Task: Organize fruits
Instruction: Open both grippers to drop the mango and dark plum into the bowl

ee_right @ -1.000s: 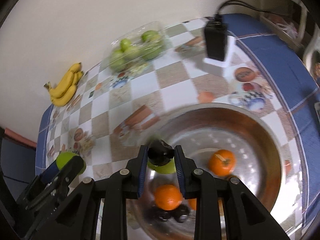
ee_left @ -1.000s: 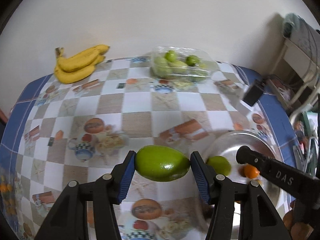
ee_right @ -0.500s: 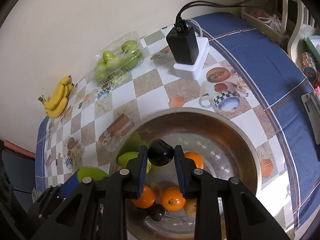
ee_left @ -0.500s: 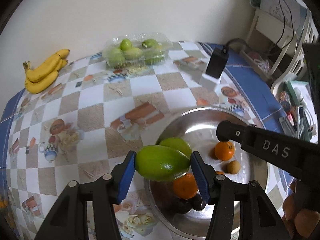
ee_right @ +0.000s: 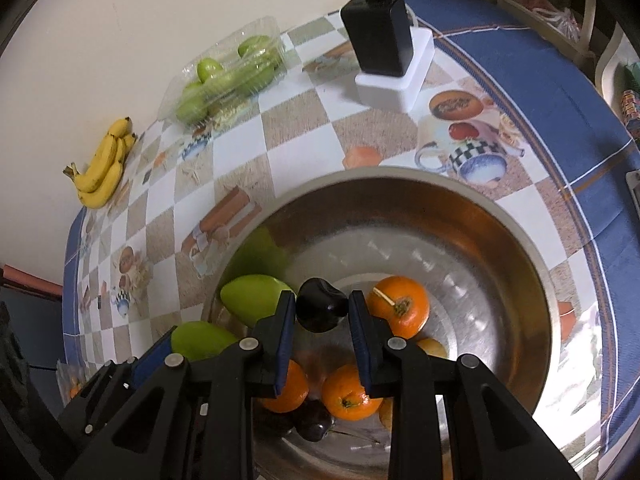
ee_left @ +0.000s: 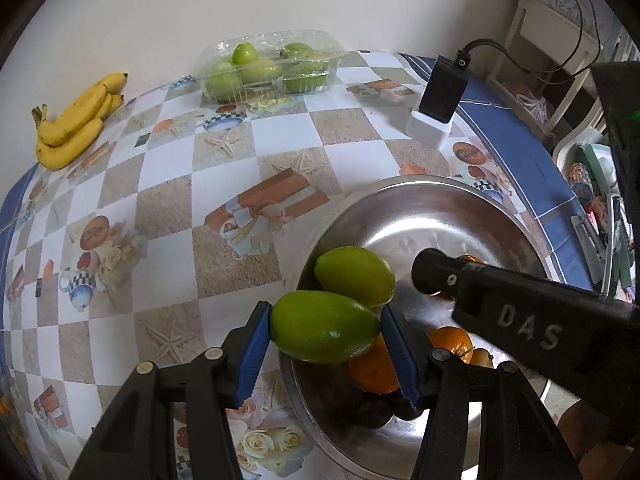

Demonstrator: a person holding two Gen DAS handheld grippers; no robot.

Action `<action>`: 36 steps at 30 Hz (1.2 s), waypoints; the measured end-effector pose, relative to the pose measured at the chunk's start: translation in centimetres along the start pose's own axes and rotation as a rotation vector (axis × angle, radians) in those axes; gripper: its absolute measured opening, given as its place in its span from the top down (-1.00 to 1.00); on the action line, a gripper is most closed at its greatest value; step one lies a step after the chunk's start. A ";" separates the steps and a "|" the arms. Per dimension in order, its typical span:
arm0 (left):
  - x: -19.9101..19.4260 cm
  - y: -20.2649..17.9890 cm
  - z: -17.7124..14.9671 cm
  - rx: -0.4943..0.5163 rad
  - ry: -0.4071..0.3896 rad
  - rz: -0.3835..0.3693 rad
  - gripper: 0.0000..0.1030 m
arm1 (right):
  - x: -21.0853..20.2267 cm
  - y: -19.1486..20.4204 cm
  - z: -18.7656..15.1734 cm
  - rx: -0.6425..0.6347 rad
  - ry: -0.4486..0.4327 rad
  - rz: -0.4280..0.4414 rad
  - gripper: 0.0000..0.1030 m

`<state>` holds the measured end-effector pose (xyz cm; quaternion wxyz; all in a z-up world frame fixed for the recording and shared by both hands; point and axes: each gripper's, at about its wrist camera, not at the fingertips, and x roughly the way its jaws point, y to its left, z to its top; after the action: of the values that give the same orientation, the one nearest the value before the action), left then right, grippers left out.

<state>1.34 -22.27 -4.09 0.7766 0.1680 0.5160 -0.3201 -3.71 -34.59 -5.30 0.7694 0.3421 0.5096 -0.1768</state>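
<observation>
We see the left gripper (ee_left: pixel 325 334) clamped on a green mango (ee_left: pixel 324 330) at the steel bowl's (ee_left: pixel 404 196) near-left rim, and the right gripper (ee_right: pixel 322 314) gripping a dark plum (ee_right: pixel 322 310) above the bowl's oranges (ee_right: pixel 398 306). Another mango (ee_left: pixel 354 276) lies inside. Bananas (ee_left: pixel 76 120) sit at the desk's far-left corner.

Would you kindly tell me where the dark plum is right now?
In the right wrist view, the dark plum sits clamped in the right claw, above the metal bowl, with an orange just to its right.
</observation>
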 end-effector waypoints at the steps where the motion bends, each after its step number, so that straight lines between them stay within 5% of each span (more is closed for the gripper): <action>1: 0.0 0.0 0.0 0.003 0.001 0.001 -0.15 | 0.2 0.0 -0.1 -0.001 0.004 -0.001 0.44; 22: -1.3 -0.3 0.4 0.023 -0.020 -0.013 -0.35 | -0.9 0.2 0.4 0.001 -0.011 0.001 0.30; 36: -1.8 5.3 0.8 -0.174 -0.029 0.071 -0.41 | -1.0 0.4 0.5 -0.016 -0.014 -0.022 0.30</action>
<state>4.94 -18.26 -2.50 0.8064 0.1134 0.5242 -0.2490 -3.51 -34.71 -4.14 0.7737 0.3290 0.5095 -0.1833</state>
